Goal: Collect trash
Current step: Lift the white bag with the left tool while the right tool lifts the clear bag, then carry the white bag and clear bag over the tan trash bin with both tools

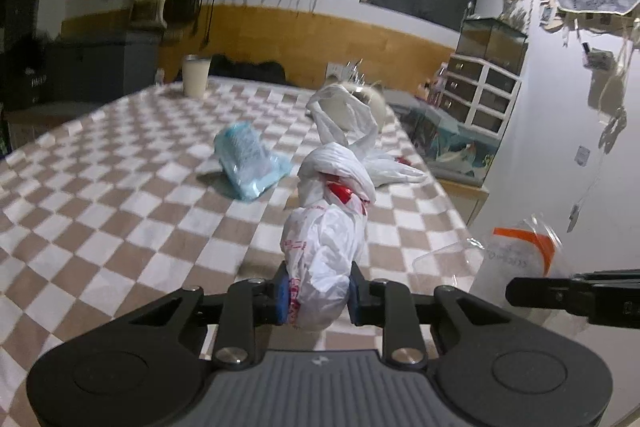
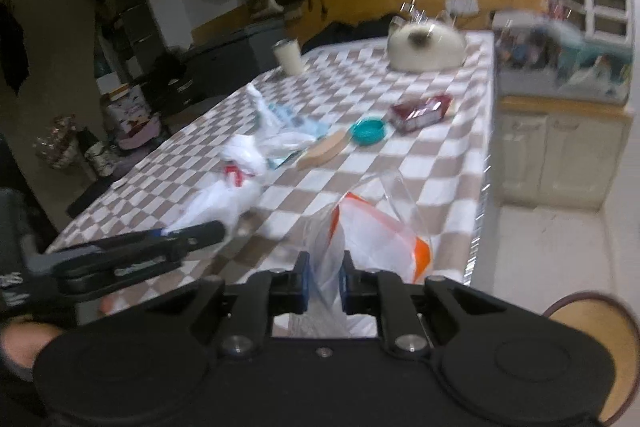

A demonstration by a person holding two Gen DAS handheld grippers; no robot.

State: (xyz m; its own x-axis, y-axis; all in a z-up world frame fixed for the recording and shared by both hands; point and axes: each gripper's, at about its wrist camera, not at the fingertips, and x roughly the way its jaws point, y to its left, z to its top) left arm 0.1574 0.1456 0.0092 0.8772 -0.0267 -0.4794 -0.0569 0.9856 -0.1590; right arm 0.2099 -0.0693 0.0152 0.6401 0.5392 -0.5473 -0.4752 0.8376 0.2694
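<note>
Both grippers are closed on plastic: the left gripper is clamped on a knotted white bag trailing over the checkered desk, while the right gripper is pinched nearly shut on a clear orange-striped bag. A snag or slip of thin film is risked if either is pulled hard. Left uncollected are a blue wrapper, red packet and teal lid; a cat lies beyond.

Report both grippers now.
Left gripper: shut on the white plastic bag.
Right gripper: shut on the clear orange-striped bag.
</note>
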